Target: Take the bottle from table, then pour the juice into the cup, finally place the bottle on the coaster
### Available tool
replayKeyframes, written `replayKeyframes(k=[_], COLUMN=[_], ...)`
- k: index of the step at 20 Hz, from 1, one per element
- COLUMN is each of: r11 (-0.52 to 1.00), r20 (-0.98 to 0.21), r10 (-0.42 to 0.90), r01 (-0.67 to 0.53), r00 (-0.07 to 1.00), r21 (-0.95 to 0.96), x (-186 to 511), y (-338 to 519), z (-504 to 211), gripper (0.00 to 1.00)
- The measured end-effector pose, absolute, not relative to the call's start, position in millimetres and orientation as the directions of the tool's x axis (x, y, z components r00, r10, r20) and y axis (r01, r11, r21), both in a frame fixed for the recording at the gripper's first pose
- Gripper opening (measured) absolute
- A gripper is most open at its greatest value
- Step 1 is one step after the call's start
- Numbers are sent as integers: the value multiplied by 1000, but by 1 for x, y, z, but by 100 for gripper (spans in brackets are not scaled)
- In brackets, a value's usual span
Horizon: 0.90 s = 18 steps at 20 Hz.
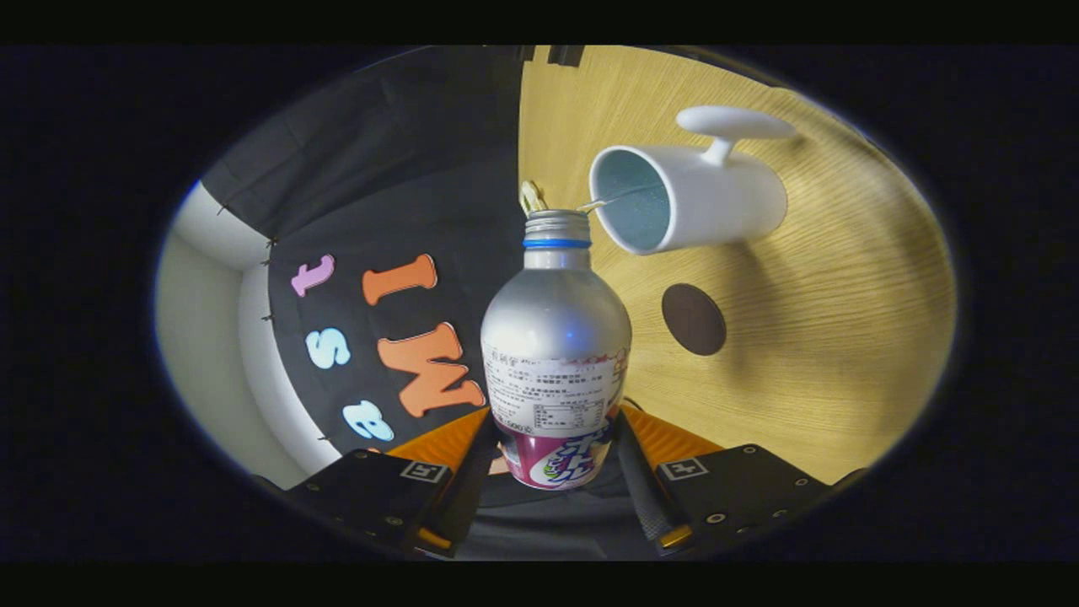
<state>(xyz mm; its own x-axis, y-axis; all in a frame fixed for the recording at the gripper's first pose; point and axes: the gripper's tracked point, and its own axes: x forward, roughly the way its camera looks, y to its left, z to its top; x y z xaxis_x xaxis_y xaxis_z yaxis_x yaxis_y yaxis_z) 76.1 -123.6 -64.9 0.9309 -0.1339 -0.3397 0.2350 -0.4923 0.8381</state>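
Silver bottle (pixel 555 337) in tool (pixel 556 459), mouth beside cup (pixel 687 198)

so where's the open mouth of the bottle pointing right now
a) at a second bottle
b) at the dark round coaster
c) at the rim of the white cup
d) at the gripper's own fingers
c: held between the fingers of the gripper, the bottle is tipped so its uncapped neck meets the rim of the white cup; the coaster lies off to the side.

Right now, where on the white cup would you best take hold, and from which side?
The gripper is shut on the metal bottle, so it is not free. For the white cup, I would likely grip across its round body, midway up, coming from the side away from its handle. The straight wall suits two fingers; the handle looks awkward.
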Motion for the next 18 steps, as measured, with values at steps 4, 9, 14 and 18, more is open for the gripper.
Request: replayKeyframes(k=[4,9,14,18], r11=[-500,-519,-536,-542], r20=[-338,-340,-340,-340], r10=[-134,-132,-132,-130], r01=[231,227,222,220], r00=[931,931,931,931], r21=[835,824,815,811], x=[78,79,77,77], y=[-123,-123,-125,-124], z=[-64,-63,-63,-62], gripper=[76,76,76,76])
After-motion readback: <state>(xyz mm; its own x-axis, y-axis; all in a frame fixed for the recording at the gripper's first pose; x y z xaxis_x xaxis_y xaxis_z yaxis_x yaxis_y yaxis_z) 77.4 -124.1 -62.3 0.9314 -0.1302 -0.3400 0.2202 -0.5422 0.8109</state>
